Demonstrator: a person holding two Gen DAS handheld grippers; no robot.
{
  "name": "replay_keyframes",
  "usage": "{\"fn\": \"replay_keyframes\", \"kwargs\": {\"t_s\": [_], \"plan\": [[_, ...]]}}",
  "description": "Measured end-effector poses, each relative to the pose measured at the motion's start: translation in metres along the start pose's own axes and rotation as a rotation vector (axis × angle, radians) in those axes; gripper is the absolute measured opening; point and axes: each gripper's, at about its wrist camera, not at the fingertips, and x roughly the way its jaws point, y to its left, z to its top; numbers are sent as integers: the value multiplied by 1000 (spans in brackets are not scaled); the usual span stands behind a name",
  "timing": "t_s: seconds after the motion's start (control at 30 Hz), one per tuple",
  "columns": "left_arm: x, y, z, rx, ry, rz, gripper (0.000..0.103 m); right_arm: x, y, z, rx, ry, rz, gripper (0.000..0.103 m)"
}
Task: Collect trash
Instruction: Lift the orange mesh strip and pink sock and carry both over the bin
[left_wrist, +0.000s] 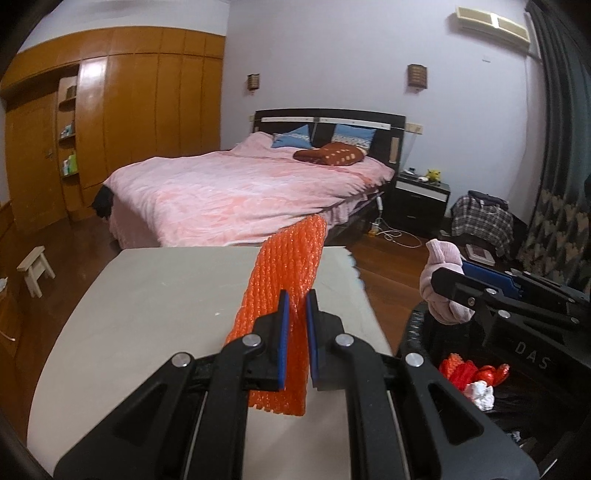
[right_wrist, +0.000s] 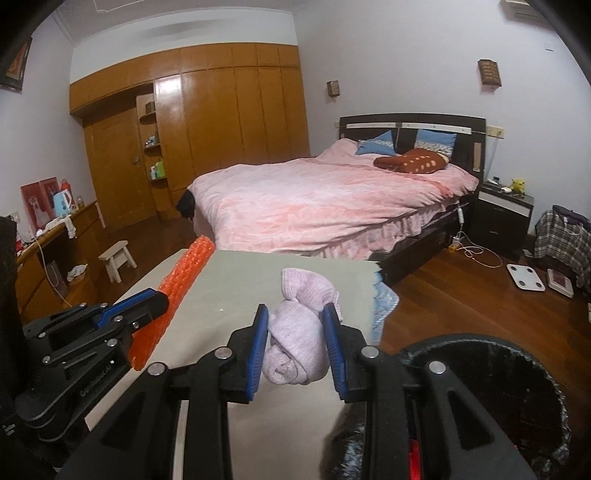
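Nearest in the left wrist view, the left gripper (left_wrist: 295, 339) is seen with its blue-padded fingers (left_wrist: 282, 332) nearly together, clamped on a strip of orange foam netting (left_wrist: 286, 266). The strip is held up off the grey worktop (left_wrist: 155, 306) and slants away over it, its far end reaching past the worktop's back edge.

In the right wrist view, the right gripper (right_wrist: 297, 347) is shown with its fingers (right_wrist: 260, 350) partly apart, pressed on either side of a rolled pale pink sock (right_wrist: 295, 350). The sock is held above the worktop's right edge.

Just right of the worktop a trash bin (right_wrist: 517, 387) lined with a black bag is placed on the floor. Inside it, red wrappers (left_wrist: 469, 371) and a crumpled white tissue (left_wrist: 480, 393) are seen in the left wrist view.

Farther off, a bed (left_wrist: 240, 188) covered in a pink quilt is set on a wooden floor, with a dark nightstand (left_wrist: 421, 203) to its right. Along the far left wall, a wooden wardrobe (left_wrist: 147, 110) is seen.
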Motion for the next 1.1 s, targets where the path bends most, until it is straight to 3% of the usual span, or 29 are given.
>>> {"fn": "replay_keyframes", "kwargs": {"t_s": [1.1], "plan": [[-2,-102,8,117,-20,-204,8,-58,-88,-14,91,-54,-167,30]]}}
